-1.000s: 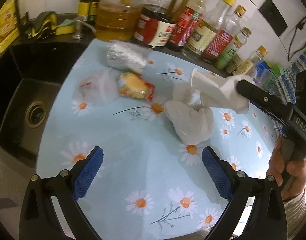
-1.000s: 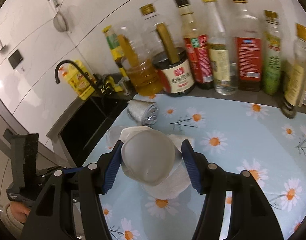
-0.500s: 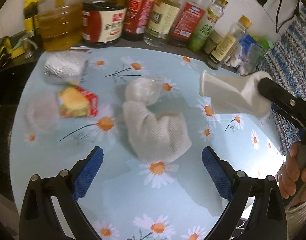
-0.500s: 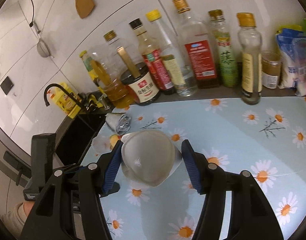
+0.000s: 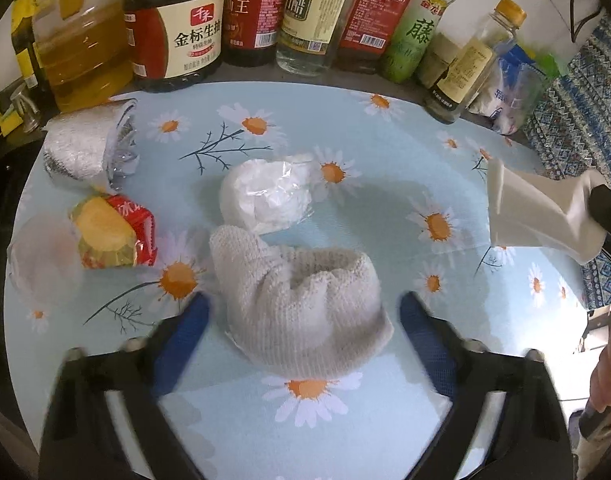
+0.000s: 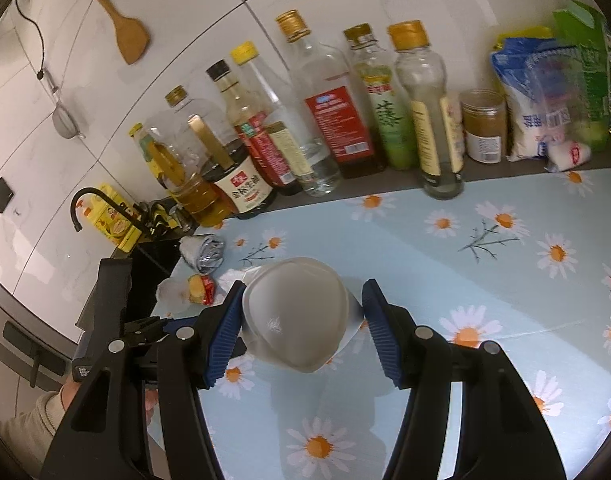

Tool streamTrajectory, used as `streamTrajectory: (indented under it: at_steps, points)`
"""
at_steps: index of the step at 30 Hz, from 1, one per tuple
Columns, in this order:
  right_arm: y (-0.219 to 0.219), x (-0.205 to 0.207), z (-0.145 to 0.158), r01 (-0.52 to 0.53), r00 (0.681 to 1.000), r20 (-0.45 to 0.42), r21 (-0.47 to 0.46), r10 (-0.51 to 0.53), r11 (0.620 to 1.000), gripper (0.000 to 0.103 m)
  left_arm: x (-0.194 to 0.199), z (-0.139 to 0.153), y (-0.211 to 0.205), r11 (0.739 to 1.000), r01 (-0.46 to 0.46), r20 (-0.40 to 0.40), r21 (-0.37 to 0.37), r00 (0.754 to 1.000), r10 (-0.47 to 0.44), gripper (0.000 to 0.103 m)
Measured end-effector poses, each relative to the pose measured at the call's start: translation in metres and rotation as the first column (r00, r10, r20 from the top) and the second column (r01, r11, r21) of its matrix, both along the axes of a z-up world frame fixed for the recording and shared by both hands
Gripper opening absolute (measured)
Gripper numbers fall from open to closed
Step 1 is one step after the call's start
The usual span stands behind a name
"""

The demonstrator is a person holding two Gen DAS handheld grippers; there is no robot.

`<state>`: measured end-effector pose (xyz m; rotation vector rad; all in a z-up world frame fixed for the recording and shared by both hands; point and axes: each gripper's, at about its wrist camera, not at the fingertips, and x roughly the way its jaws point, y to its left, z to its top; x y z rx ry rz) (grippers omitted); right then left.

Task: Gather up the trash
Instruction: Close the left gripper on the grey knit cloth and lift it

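Partly blurred: left fingers point(image 5: 301, 320) closing round crumpled towel point(image 5: 301, 304); right fingers point(image 6: 301, 316) gripping paper cup point(image 6: 297, 316).

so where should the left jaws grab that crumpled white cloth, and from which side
Grip the crumpled white cloth across its raised, bunched middle, coming straight down from above. It lies slumped on the daisy-print mat with a soft ridge and no rigid edge, so pinching the hump probably gathers the most fabric. The left gripper already straddles it, jaws closing, pads not yet touching.
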<state>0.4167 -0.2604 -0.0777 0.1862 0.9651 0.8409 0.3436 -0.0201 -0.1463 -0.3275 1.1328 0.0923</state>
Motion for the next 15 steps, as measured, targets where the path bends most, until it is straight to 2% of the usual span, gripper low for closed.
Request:
streamTrajectory:
  at_steps: [3, 4, 8, 15]
  points:
    - [-0.005, 0.003, -0.005, 0.003, 1.0, -0.015, -0.001, -0.003, 1.0, 0.06, 0.001, -0.002, -0.001, 1.0, -0.011, -0.006, 0.006, 1.0, 0.011, 0.07]
    - [-0.006, 0.004, -0.007, 0.003, 1.0, -0.02, -0.001, -0.003, 1.0, 0.06, 0.001, -0.002, -0.002, 1.0, -0.008, -0.007, 0.014, 1.0, 0.008, 0.064]
    - [-0.007, 0.007, -0.017, -0.002, 0.999, -0.046, -0.002, 0.002, 1.0, 0.06, 0.0, 0.002, -0.002, 1.0, -0.008, -0.004, 0.023, 1.0, 0.009, 0.052]
    - [-0.003, 0.004, -0.023, -0.026, 0.998, -0.061, 0.013, 0.027, 1.0, 0.06, -0.008, 0.008, -0.003, 1.0, -0.011, 0.003, 0.02, 1.0, 0.011, 0.041]
